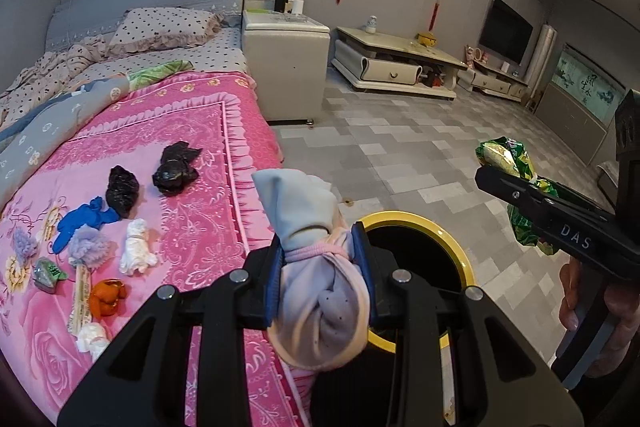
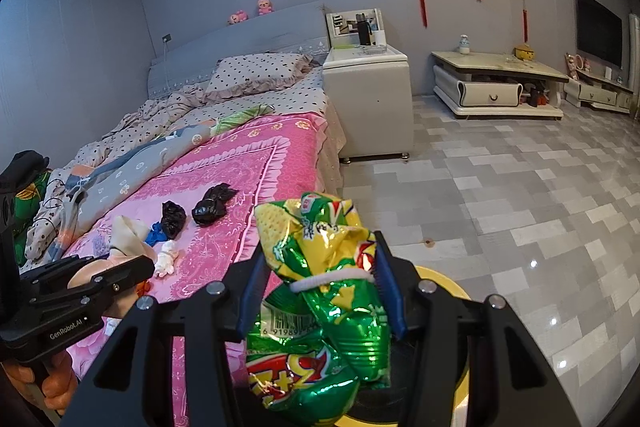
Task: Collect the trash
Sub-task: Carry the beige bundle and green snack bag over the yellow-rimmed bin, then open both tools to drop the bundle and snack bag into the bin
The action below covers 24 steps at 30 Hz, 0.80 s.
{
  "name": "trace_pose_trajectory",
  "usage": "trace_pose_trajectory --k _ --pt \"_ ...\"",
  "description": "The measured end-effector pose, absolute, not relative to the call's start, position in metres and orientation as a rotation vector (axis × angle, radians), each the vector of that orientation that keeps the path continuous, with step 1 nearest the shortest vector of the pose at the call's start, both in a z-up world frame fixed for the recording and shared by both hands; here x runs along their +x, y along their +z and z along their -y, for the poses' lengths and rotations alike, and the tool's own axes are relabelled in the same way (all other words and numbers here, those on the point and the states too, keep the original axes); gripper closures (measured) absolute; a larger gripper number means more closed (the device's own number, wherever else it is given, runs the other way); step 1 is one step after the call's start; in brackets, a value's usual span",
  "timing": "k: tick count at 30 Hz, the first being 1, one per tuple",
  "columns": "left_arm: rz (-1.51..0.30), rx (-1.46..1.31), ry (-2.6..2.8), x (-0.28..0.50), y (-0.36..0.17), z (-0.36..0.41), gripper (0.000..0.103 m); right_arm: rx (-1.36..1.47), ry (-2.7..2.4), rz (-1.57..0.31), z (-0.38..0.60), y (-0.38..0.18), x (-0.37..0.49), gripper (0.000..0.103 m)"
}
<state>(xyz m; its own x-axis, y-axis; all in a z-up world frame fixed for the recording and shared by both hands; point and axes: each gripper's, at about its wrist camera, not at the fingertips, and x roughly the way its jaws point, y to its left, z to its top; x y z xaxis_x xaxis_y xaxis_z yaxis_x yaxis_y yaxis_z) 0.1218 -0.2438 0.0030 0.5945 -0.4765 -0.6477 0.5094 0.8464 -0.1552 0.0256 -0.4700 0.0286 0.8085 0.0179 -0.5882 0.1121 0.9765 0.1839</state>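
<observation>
The bed (image 1: pixel 132 155) fills the left of both views, its pink blanket (image 1: pixel 192 131) running to the near edge, and the leftover trash lies along that near part: two black bags (image 1: pixel 176 171), a blue wad (image 1: pixel 80 221), white tissue wads (image 1: pixel 136 247), an orange scrap (image 1: pixel 107 301) and a small green wrapper (image 1: pixel 48 273) toward the near left corner. Just off the bed's edge, on the tiled floor (image 1: pixel 400 155), stands the yellow-rimmed bin (image 1: pixel 448 239), its dark mouth open below both tools. The left gripper (image 1: pixel 320 275) is pinching a knotted cloth bundle (image 1: pixel 316 267) at its tied neck, the pads pressed into the fabric, and the bundle hangs at the bin's rim nearest the bed rather than squarely over the opening. The right gripper (image 2: pixel 320 291) is clamped on a crumpled green and yellow snack bag (image 2: pixel 320 291) at the white band (image 2: pixel 320 281) around its middle, with the bag's lower half drooping over the bin's mouth. To drop both well, I judge each load should be carried fully inside the rim's circle before the jaws part, the cloth bundle especially, since it could catch the rim and tip back toward the blanket. Releasing one at a time would keep the two tools from crowding each other over so small an opening, and the springy snack bag may need a clear, wide spread to fall free.
</observation>
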Motion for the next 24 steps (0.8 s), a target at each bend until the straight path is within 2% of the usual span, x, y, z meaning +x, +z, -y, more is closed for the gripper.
trace_pose_trajectory --k 10,20,23,24 --pt "-0.813 0.079 -0.642 0.134 -0.034 0.310 0.073 0.283 -0.109 -0.690 0.510 -0.007 0.031 0.056" --pt "-0.891 0.074 -0.687 0.141 -0.072 0.342 0.073 0.370 -0.132 -0.742 0.540 -0.036 0.042 0.056" --pt "-0.897 0.061 -0.703 0.142 -0.076 0.341 0.071 0.376 -0.140 -0.734 0.544 -0.035 0.042 0.056" --pt "-0.894 0.060 -0.702 0.142 -0.076 0.341 0.067 0.378 -0.141 -0.731 0.545 -0.034 0.041 0.056"
